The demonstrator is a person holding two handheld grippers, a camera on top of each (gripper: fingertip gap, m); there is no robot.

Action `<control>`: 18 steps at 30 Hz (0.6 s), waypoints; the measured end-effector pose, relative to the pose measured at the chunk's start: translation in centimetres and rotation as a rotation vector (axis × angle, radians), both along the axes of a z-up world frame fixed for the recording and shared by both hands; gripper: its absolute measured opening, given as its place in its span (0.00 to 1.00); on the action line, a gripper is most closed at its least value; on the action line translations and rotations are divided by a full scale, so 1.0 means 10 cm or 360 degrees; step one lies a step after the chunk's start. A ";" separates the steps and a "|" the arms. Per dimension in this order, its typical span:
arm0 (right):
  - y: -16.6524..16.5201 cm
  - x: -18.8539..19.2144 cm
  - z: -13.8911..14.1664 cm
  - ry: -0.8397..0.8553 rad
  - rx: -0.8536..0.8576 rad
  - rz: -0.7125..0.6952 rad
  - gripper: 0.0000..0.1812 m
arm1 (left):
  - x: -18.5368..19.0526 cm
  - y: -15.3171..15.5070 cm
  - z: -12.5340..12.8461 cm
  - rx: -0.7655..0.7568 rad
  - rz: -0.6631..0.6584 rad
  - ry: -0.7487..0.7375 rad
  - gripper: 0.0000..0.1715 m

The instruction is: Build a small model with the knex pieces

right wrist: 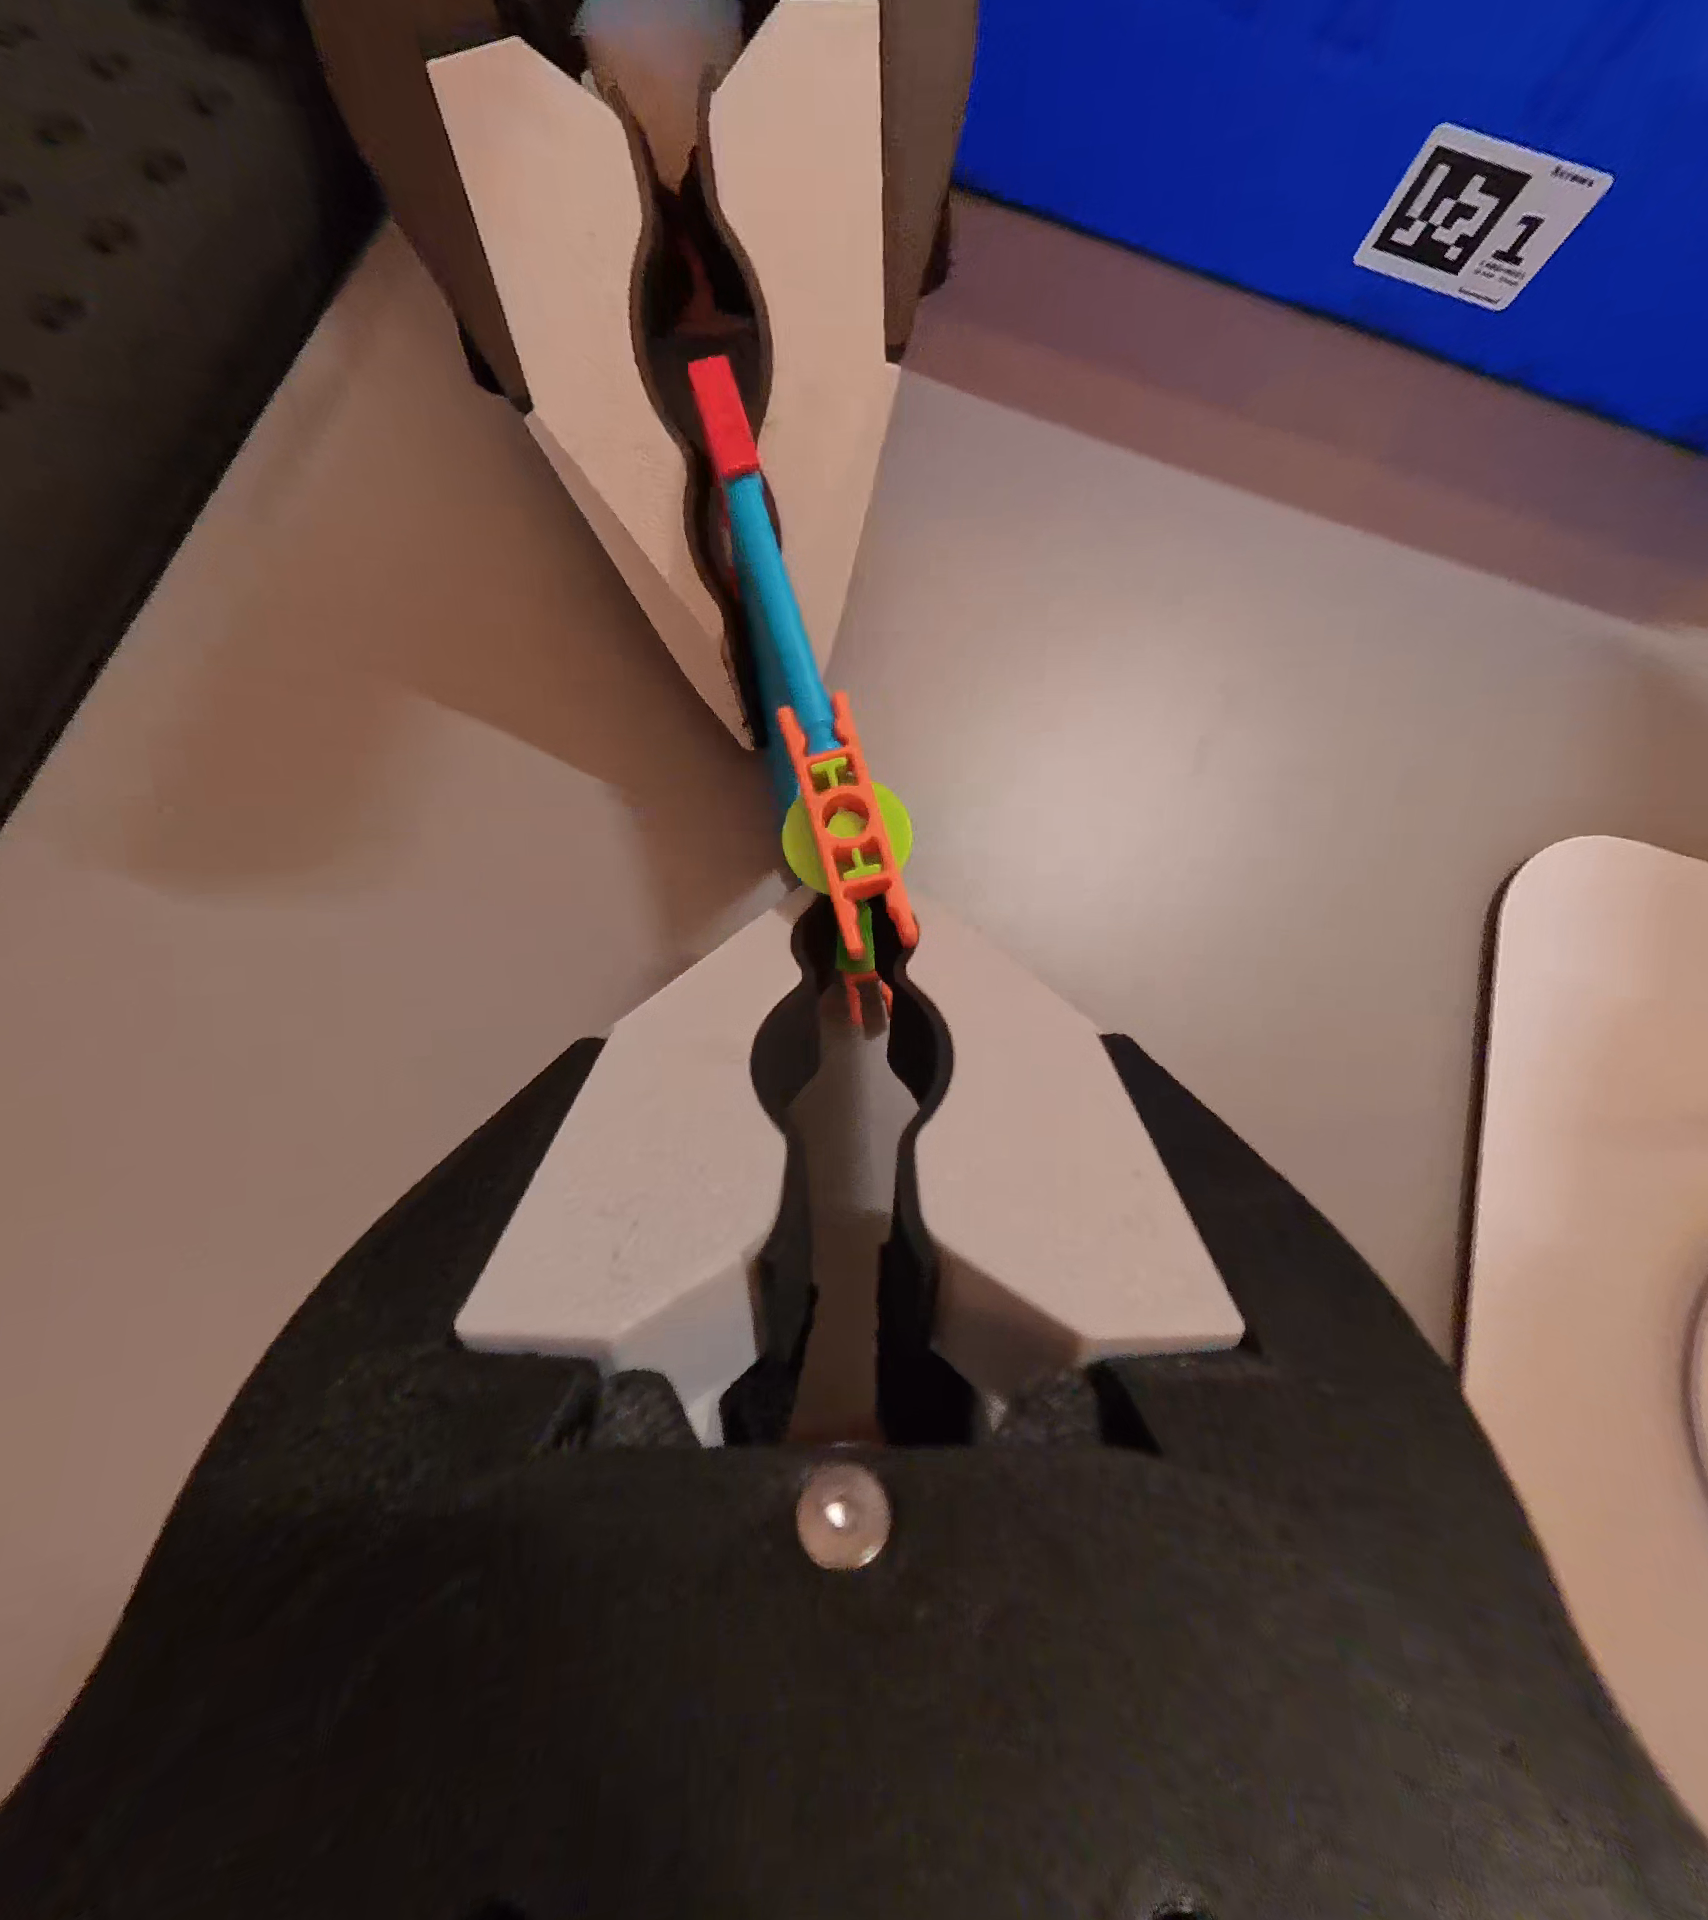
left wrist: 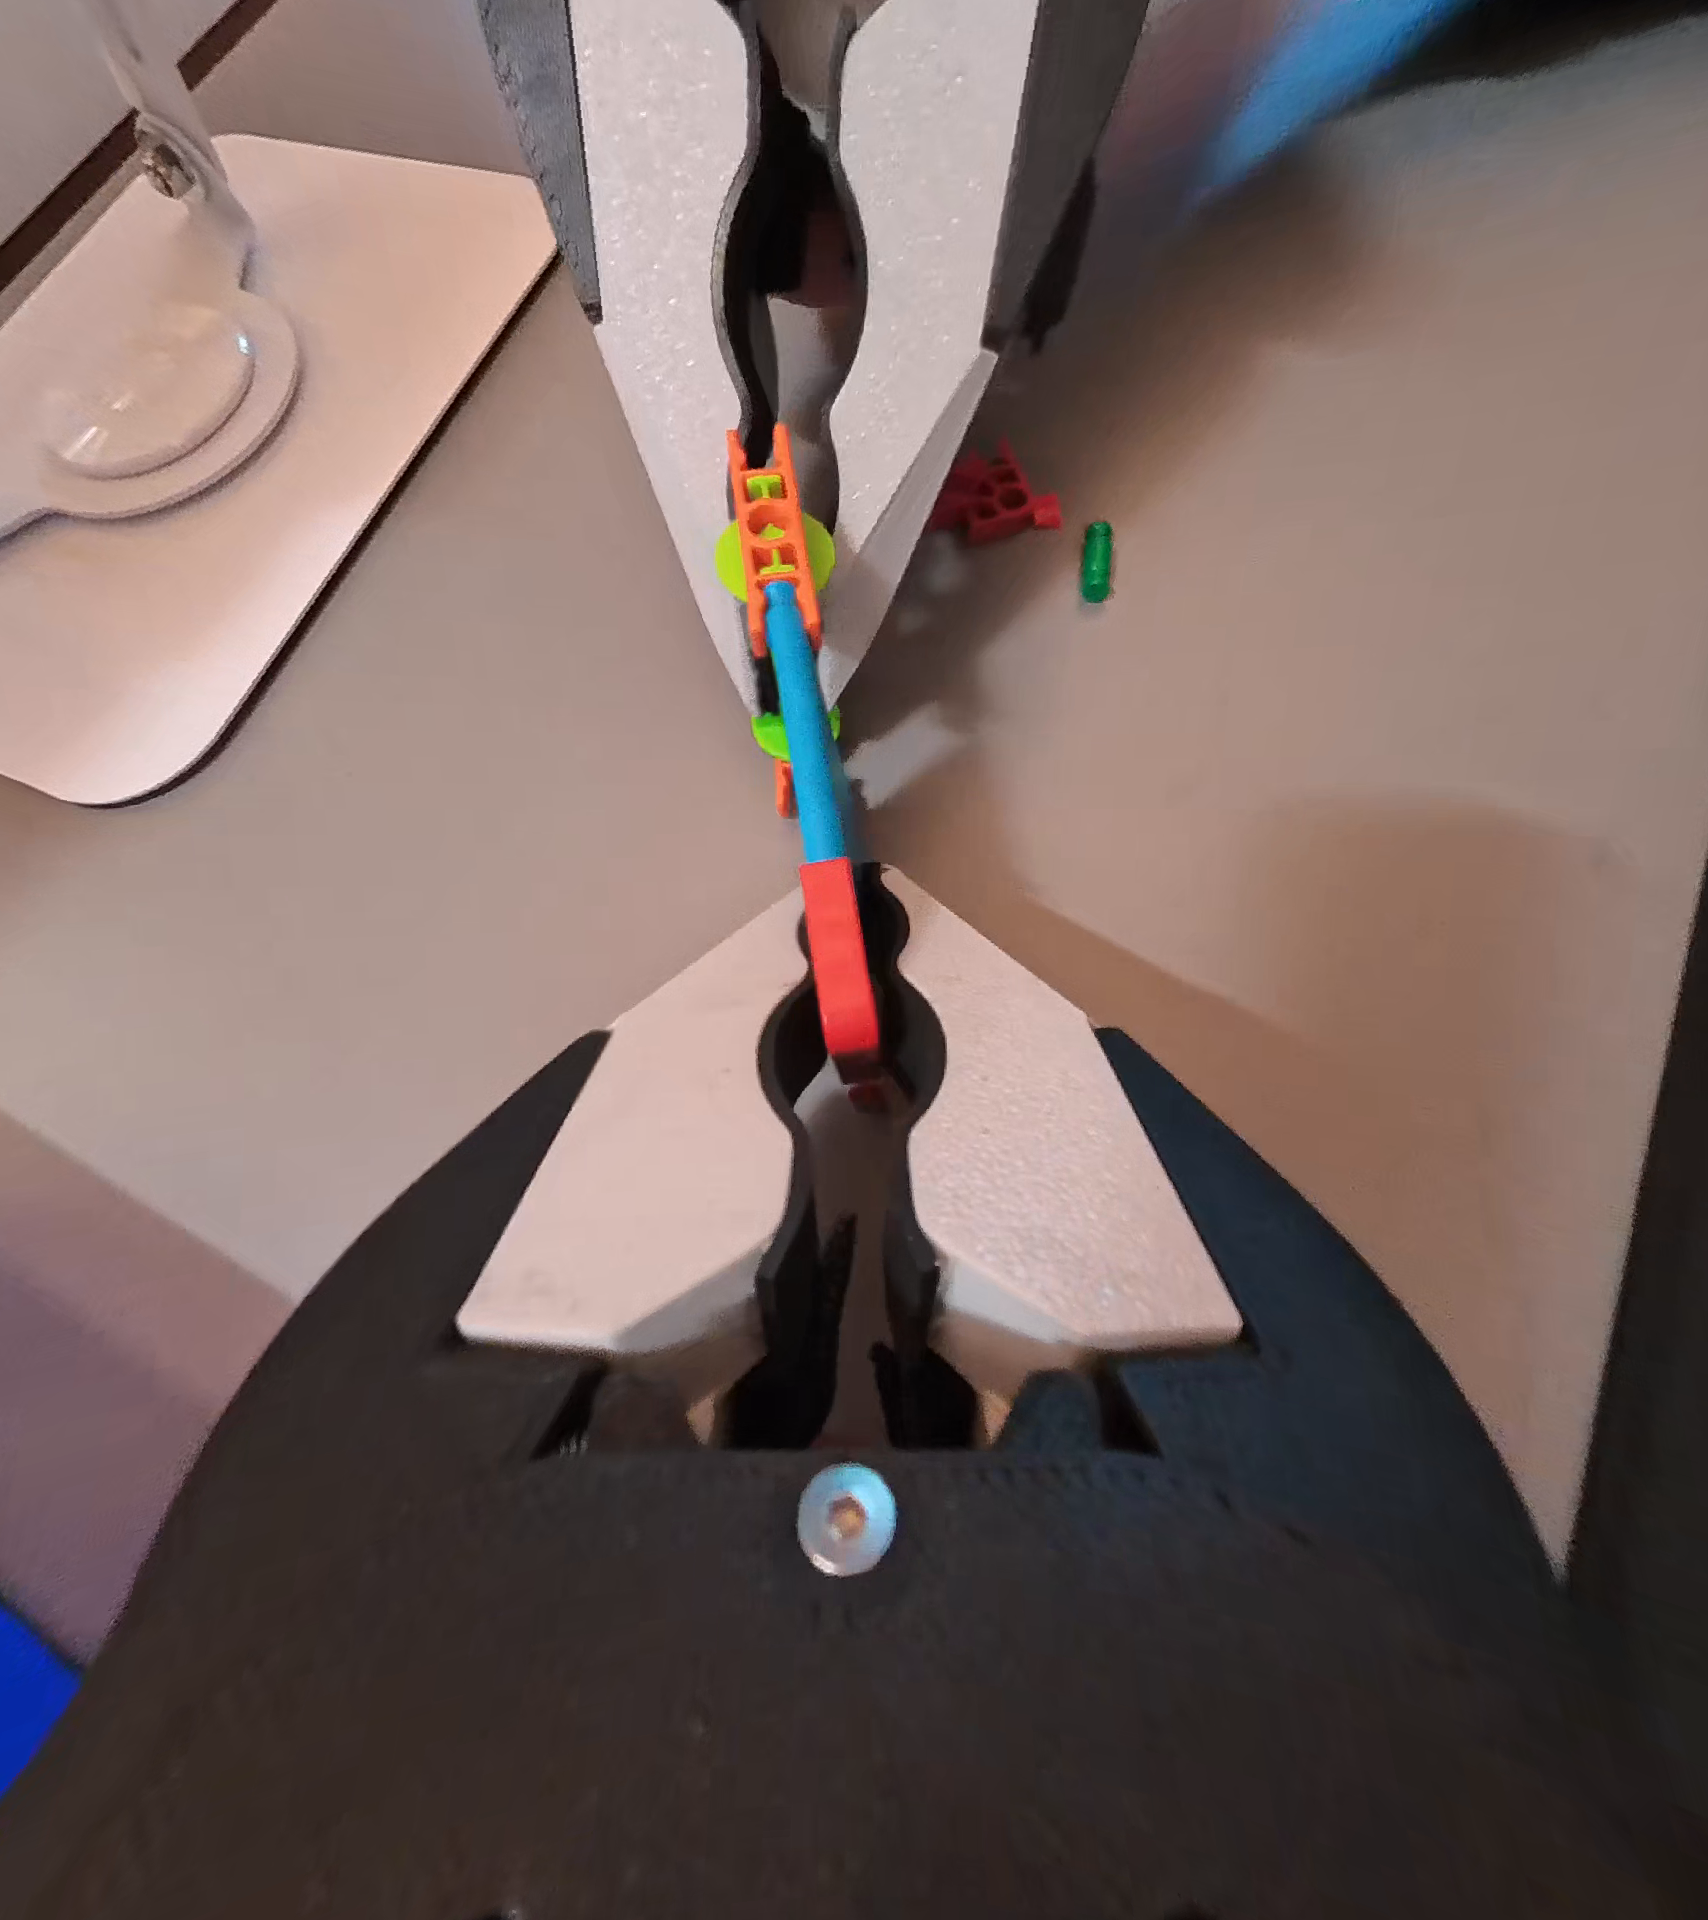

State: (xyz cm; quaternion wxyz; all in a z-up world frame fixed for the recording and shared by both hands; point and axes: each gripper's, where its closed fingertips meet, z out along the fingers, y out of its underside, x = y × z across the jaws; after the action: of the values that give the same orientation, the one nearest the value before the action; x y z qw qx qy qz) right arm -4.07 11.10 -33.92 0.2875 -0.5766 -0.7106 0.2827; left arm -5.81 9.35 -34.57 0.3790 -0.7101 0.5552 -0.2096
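Observation:
A small toy assembly hangs between my two grippers above a beige table [left wrist: 310, 987]. It is a blue rod [left wrist: 814, 727] with a red connector [left wrist: 837, 966] at one end and an orange connector [left wrist: 775, 530] with lime discs [left wrist: 734, 556] at the other. My left gripper [left wrist: 855, 904] is shut on the red connector. My right gripper [left wrist: 798, 675] reaches in from the top, shut on the orange connector. In the right wrist view my right gripper [right wrist: 855, 914] clamps the orange connector [right wrist: 845, 821]. The left gripper [right wrist: 777, 707] holds the red connector [right wrist: 723, 421] and the blue rod [right wrist: 772, 592].
A red connector piece [left wrist: 995, 499] and a short green rod [left wrist: 1096, 561] lie on the table behind the right gripper. A white board with a clear domed stand [left wrist: 154, 468] lies at the left. A blue box [right wrist: 1245, 125] bearing a white tag [right wrist: 1484, 213] stands beyond. A dark perforated surface [right wrist: 50, 312] borders the table. The tips of both grippers are at nearly the same place.

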 end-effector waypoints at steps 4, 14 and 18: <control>0.00 -0.02 -0.01 0.0022 -0.0014 -0.0007 0.02 | -0.02 0.00 0.00 -0.0032 -0.0028 0.0014 0.00; -0.07 0.02 -0.03 -0.0040 -0.0175 0.0031 0.02 | 0.01 -0.02 0.01 -0.0059 -0.0052 -0.0022 0.00; -0.09 0.04 -0.03 -0.0055 -0.0225 0.0041 0.02 | 0.02 -0.04 0.01 0.0000 -0.0080 0.0019 0.00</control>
State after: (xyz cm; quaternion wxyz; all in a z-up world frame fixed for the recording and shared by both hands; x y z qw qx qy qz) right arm -3.68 10.15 -34.21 0.2302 -0.5911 -0.7010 0.3259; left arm -5.63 8.99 -34.46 0.3703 -0.6971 0.5751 -0.2149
